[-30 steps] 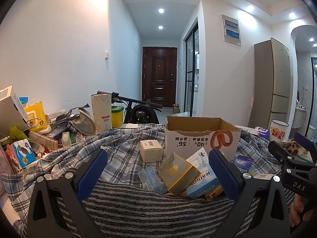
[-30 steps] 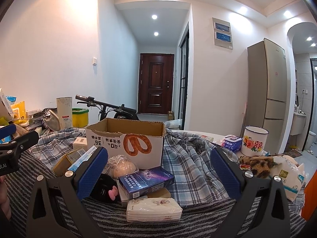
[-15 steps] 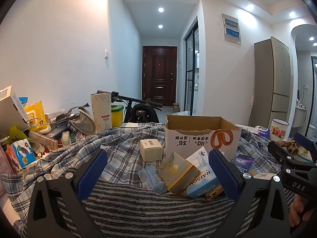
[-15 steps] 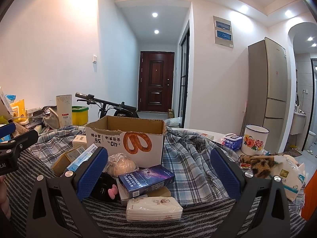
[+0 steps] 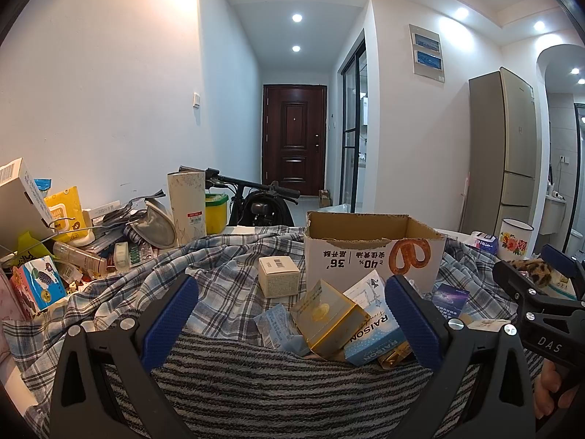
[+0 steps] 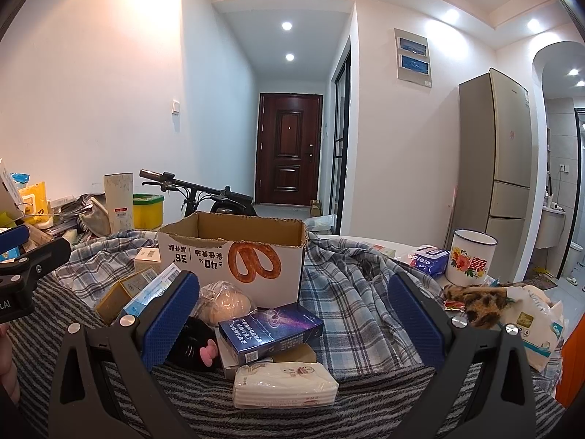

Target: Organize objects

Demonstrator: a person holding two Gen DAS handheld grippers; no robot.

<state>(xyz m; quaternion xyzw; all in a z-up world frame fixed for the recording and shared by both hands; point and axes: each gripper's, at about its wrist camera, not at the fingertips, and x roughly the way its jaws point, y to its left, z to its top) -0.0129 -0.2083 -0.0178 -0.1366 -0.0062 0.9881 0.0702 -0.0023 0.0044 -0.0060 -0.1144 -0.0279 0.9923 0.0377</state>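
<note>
Left wrist view: left tool (image 5: 292,314) wide open, empty.
Right tool (image 6: 294,314): gaping, empty.
Change: none apparent.
Open brown-and-white cardboard box (image 6: 234,256): possibly empty; sorting unstarted.

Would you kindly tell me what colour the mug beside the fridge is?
The mug is white with a dark rim and a red floral print, clearest in the right wrist view.

A lived-in home, an apartment by the look of it: a white hallway under recessed ceiling lights runs to a dark wooden entry door (image 5: 293,139), a tall refrigerator (image 6: 493,168) stands against the wall, and a bicycle (image 6: 190,194) is parked indoors behind a surface (image 5: 234,292) draped in plaid cloth and heaped with household packages and an enamel mug (image 6: 471,261)
</note>
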